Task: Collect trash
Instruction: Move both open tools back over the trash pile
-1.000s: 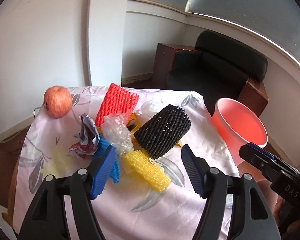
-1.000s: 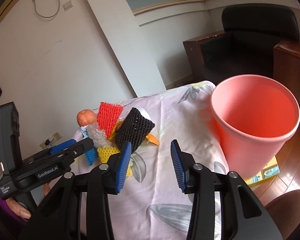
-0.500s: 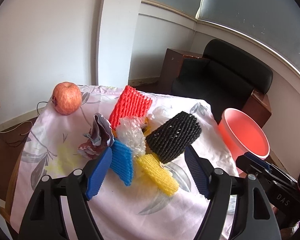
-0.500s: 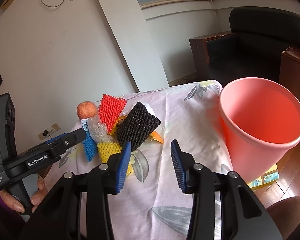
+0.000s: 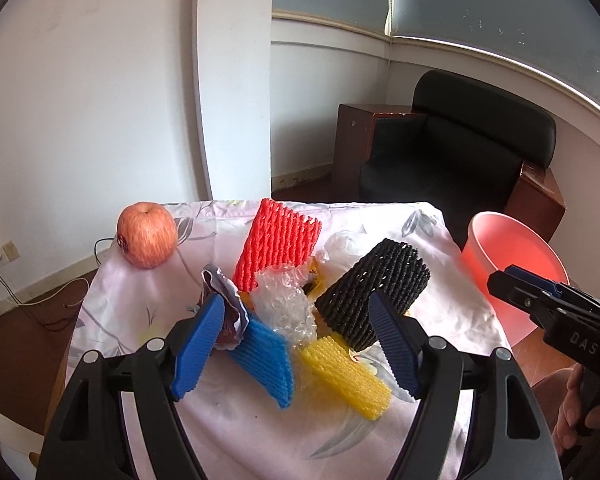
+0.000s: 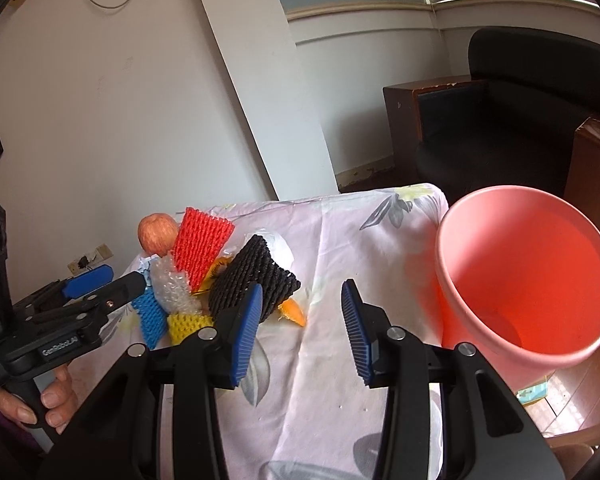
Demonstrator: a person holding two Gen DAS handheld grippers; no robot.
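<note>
A heap of trash lies on the flowered tablecloth (image 5: 152, 320): a red foam net (image 5: 276, 246), a black foam net (image 5: 372, 292), a blue foam net (image 5: 264, 356), a yellow foam net (image 5: 344, 376), bubble wrap (image 5: 284, 304) and a crumpled foil wrapper (image 5: 224, 292). My left gripper (image 5: 295, 298) hovers over the near side of the heap, open wide, gripping nothing. My right gripper (image 6: 301, 285) stands open over bare cloth between the black net (image 6: 256, 280) and the pink bin (image 6: 528, 280), with nothing between its pads.
An apple (image 5: 147, 235) sits at the table's far left corner. Orange peel (image 6: 292, 310) and clear plastic (image 5: 342, 246) lie by the black net. The bin stands off the table's right edge. A black armchair (image 5: 460, 152) is behind it. A hand (image 6: 56, 400) holds the left gripper's handle.
The left gripper's jaws have spread a little wider, and the heap now sits lower and closer in its view. The right gripper has shifted slightly, its jaws unchanged.
</note>
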